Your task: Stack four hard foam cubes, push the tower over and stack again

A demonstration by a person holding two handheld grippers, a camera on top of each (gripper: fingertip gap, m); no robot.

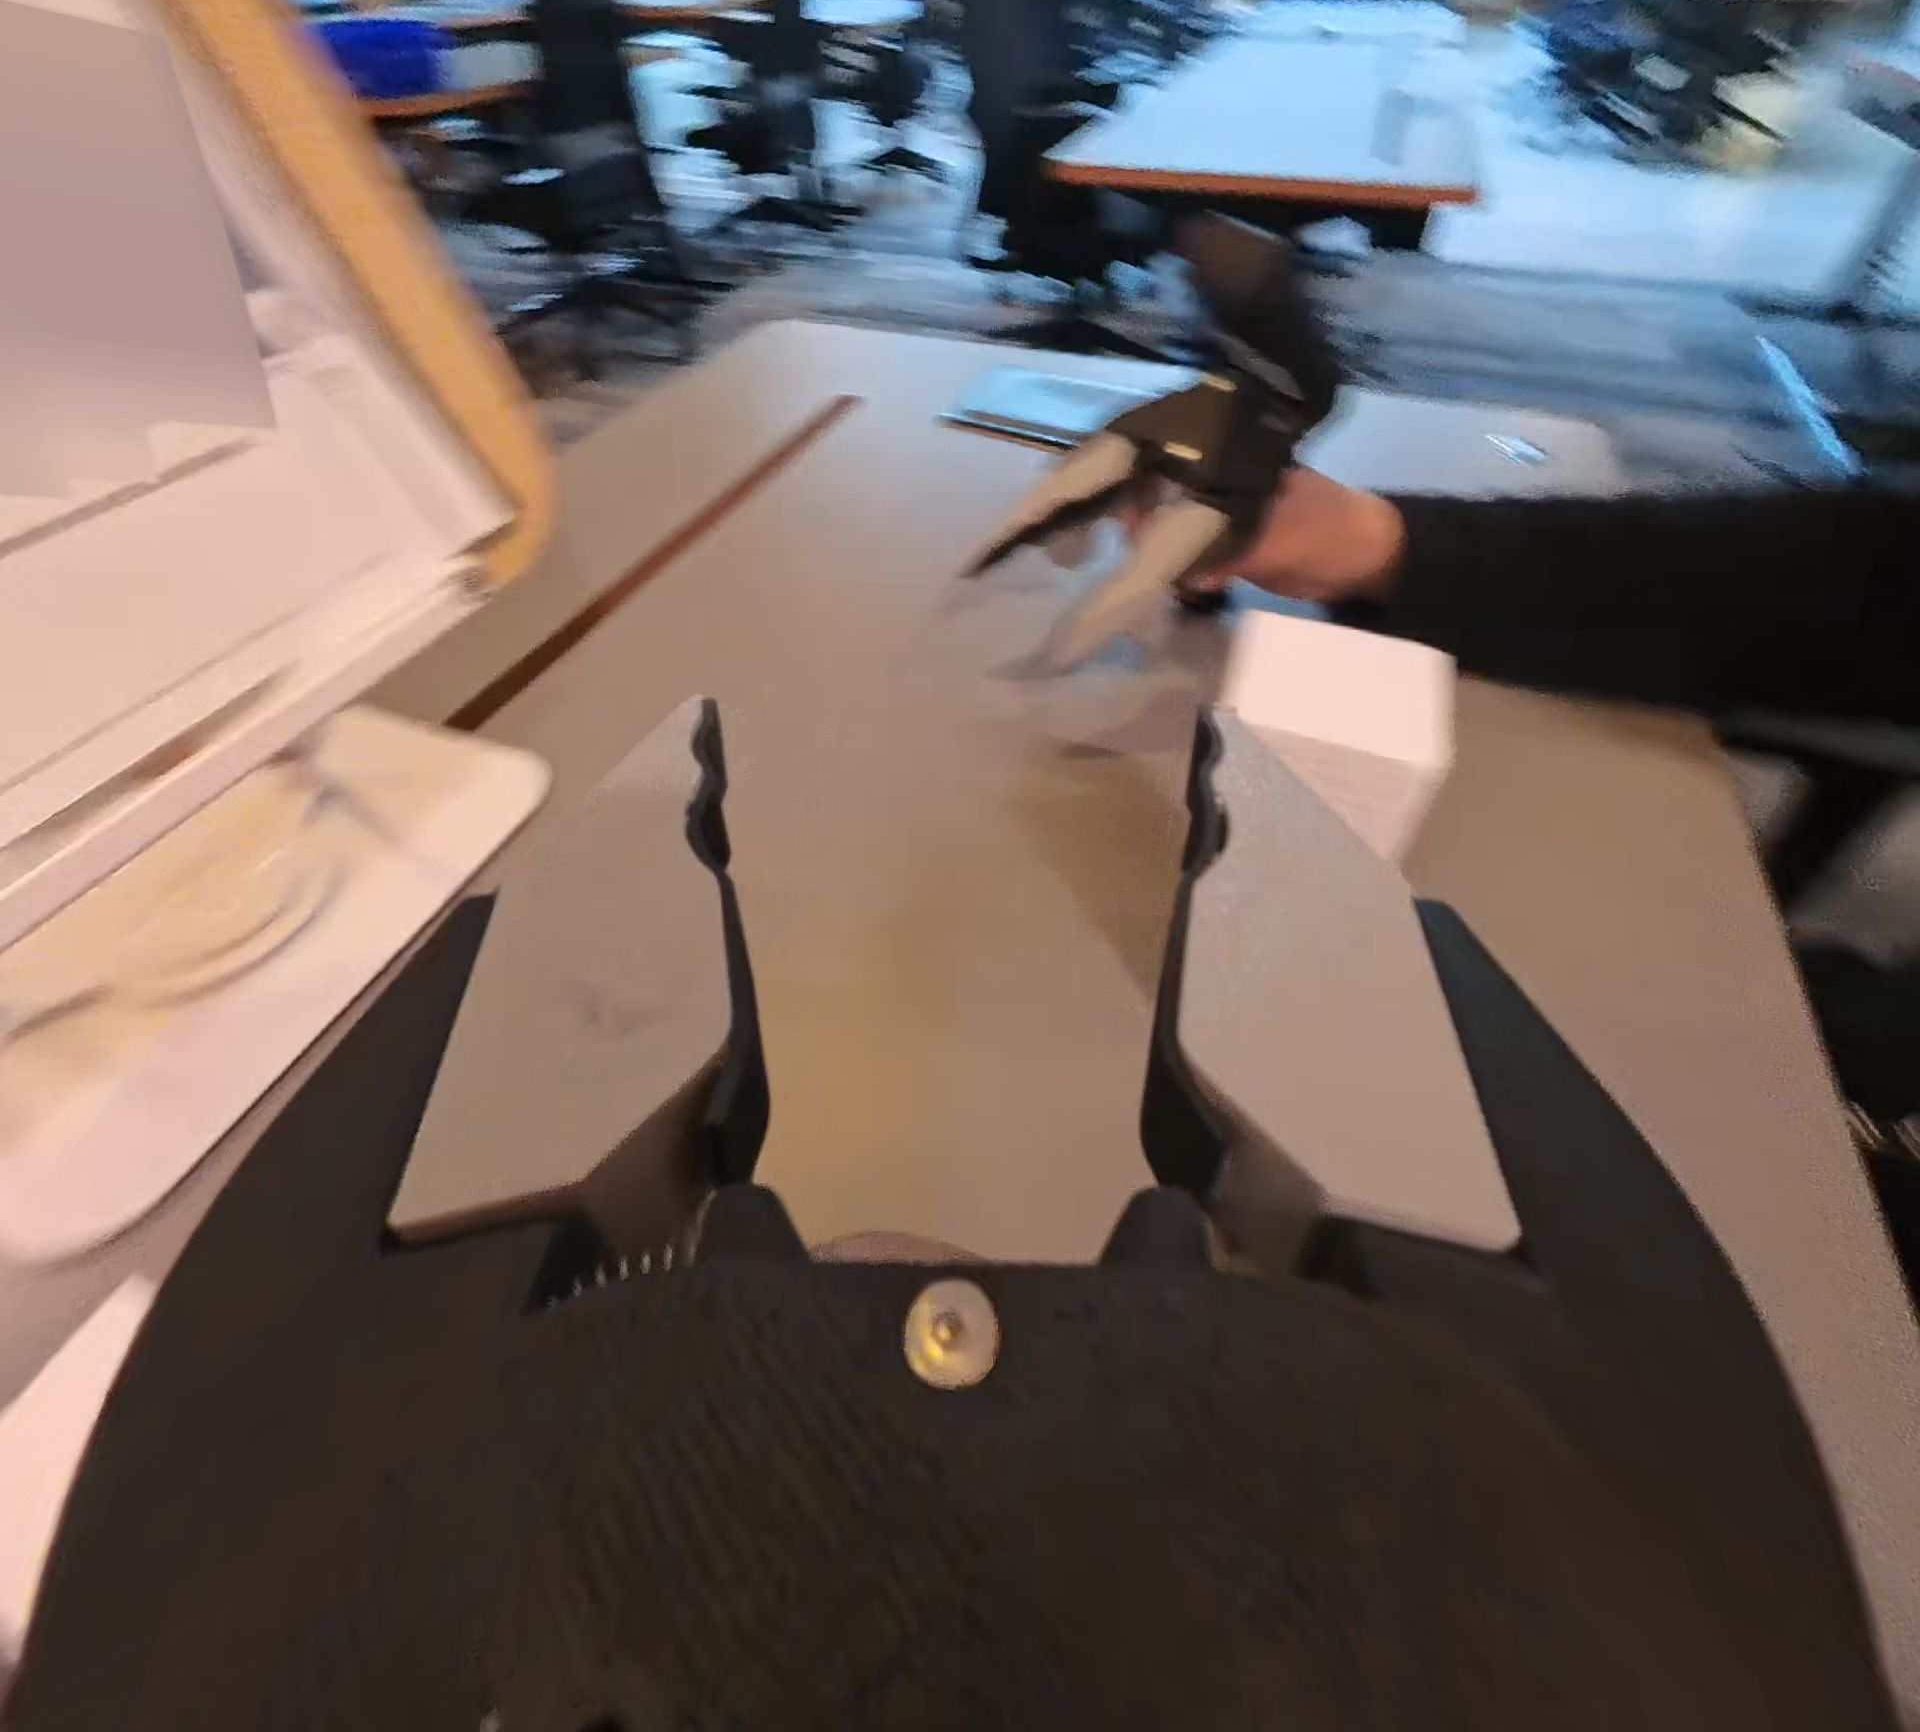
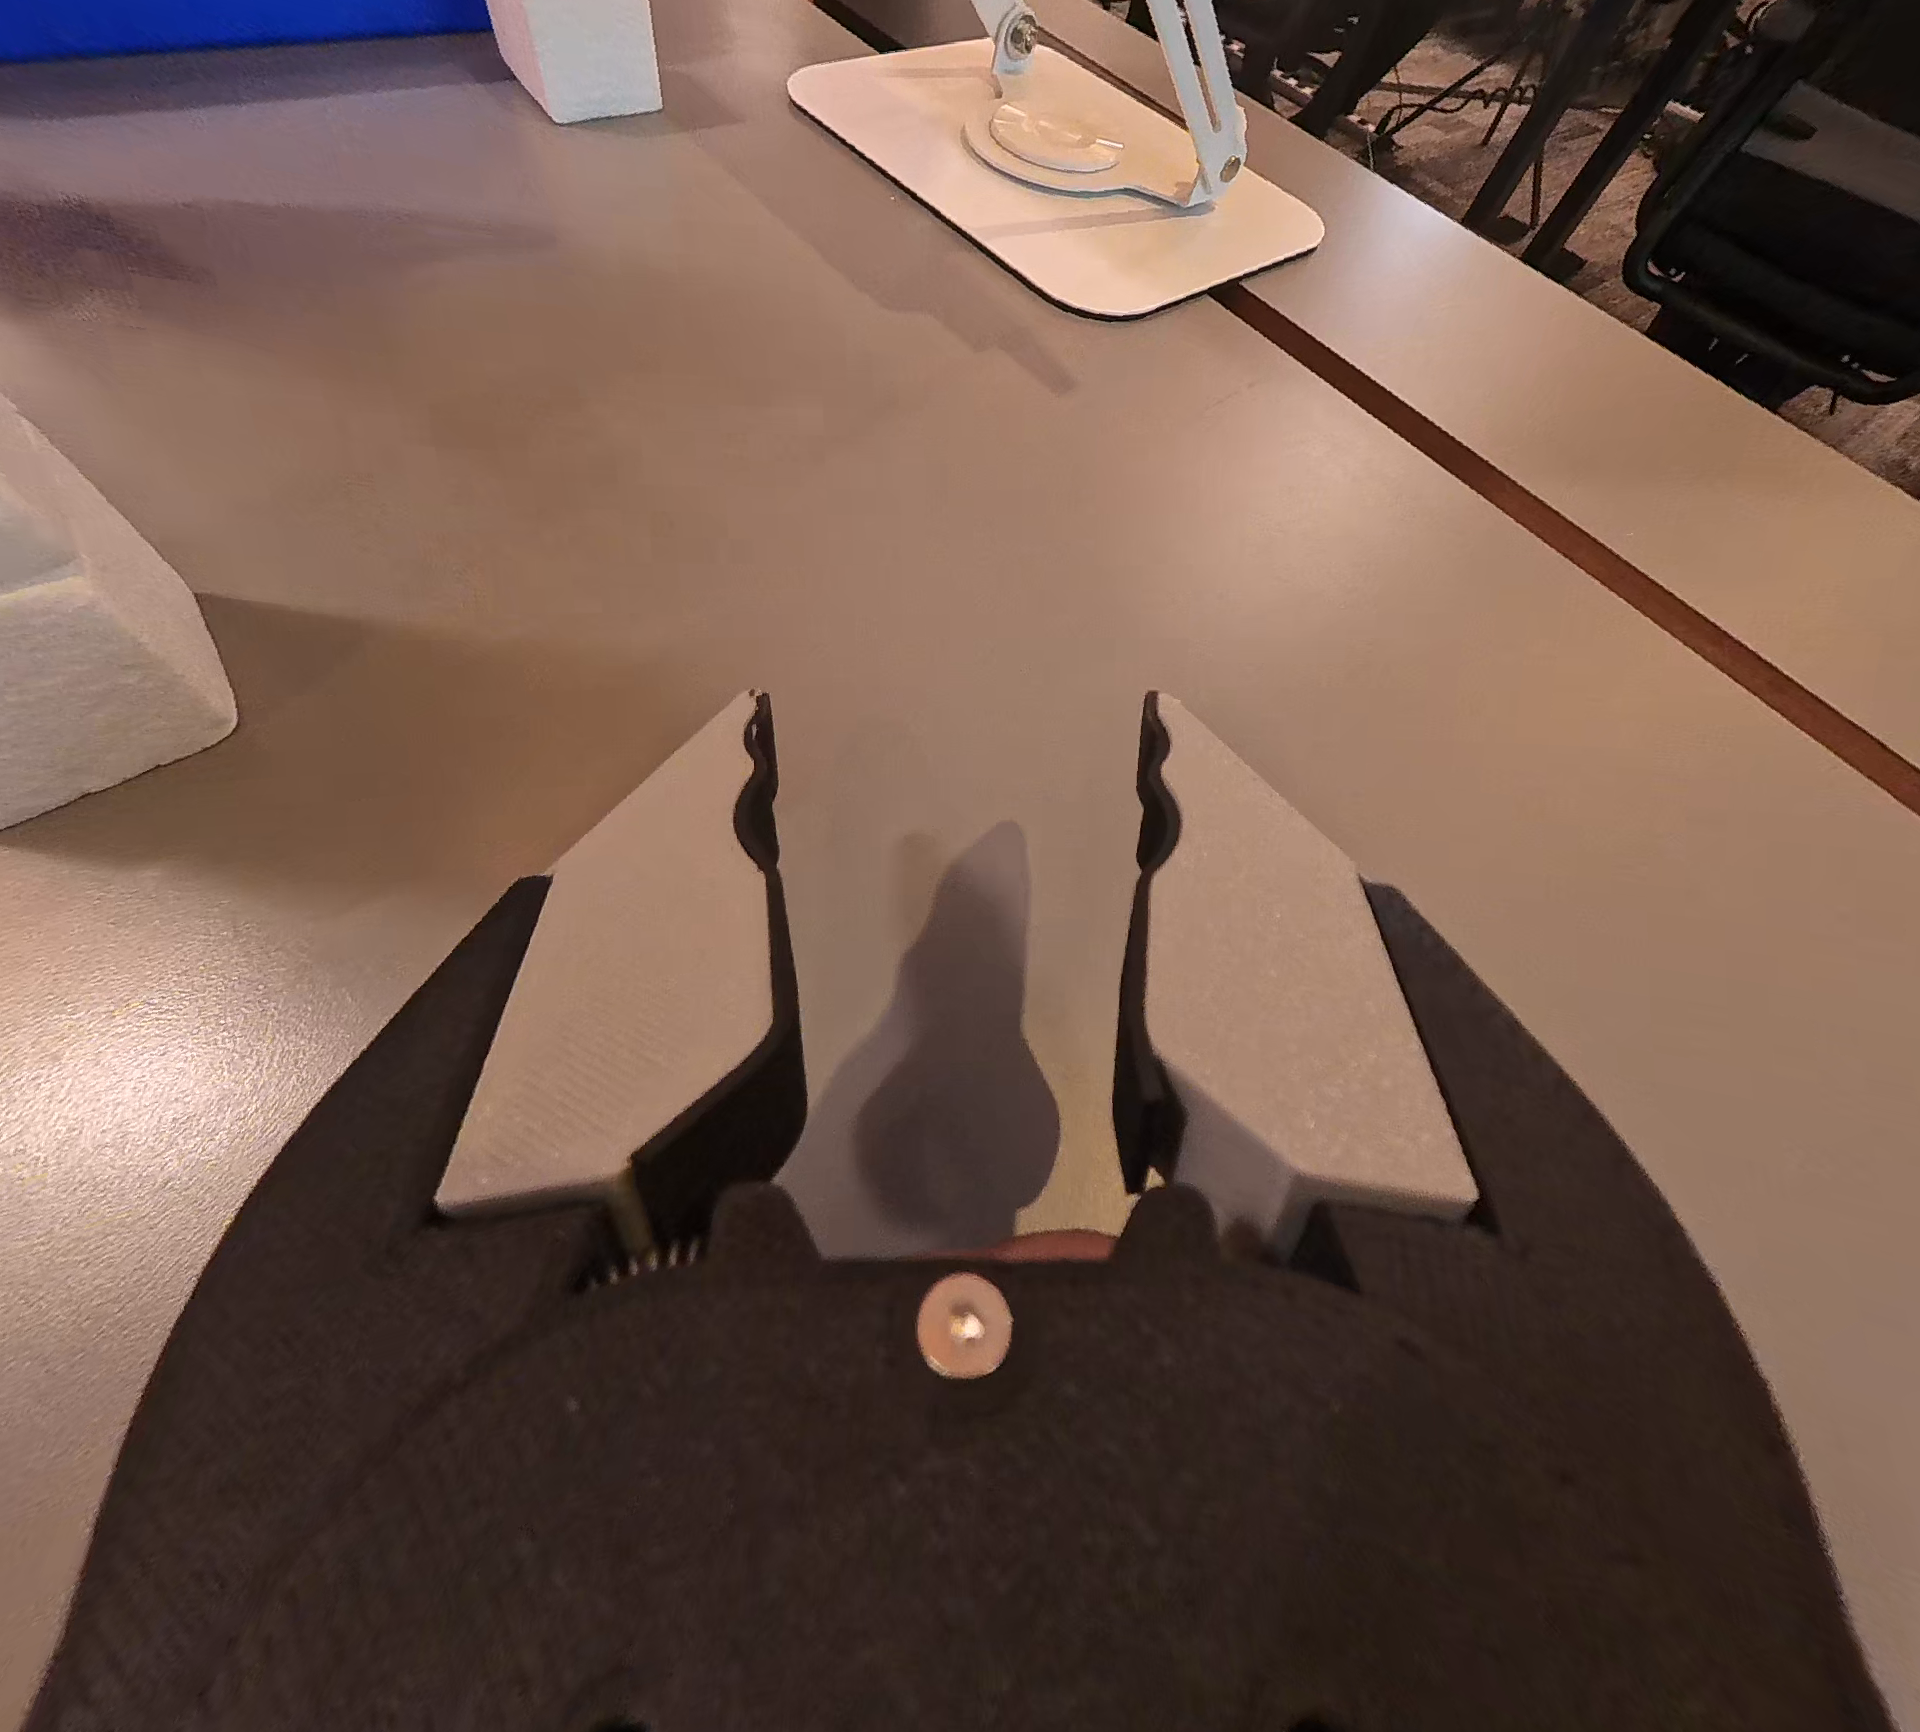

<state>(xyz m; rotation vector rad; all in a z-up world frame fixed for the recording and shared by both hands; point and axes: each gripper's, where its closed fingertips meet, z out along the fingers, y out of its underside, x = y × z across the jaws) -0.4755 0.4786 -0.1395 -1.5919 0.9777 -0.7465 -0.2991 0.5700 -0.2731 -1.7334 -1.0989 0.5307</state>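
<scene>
In the left wrist view, the left gripper (image 1: 951,726) is hovering over the tabletop (image 1: 883,903) with its two fingers spread apart and nothing between them. A white foam cube (image 1: 1340,695) is sitting on the tabletop just beyond the right fingertip, partly hidden behind it. Farther ahead and to the right, a hand (image 1: 1309,539) in a dark sleeve is holding the right gripper (image 1: 1023,607) above the tabletop, its fingers parted; this part is motion-blurred. To the left of the left gripper, a white stand base (image 1: 208,955) is lying flat on the tabletop.

In the right wrist view, the right gripper (image 2: 954,706) is hanging low over the bare tabletop (image 2: 727,487), fingers apart and gripping nothing, casting a dark shadow between them. One foam cube (image 2: 571,9) is standing far ahead and to the left. A second foam block (image 2: 94,674) is lying near the left fingertip at the left edge, cut off by the frame. The white stand (image 2: 1060,165) is resting ahead and slightly right, well apart from the gripper.
</scene>
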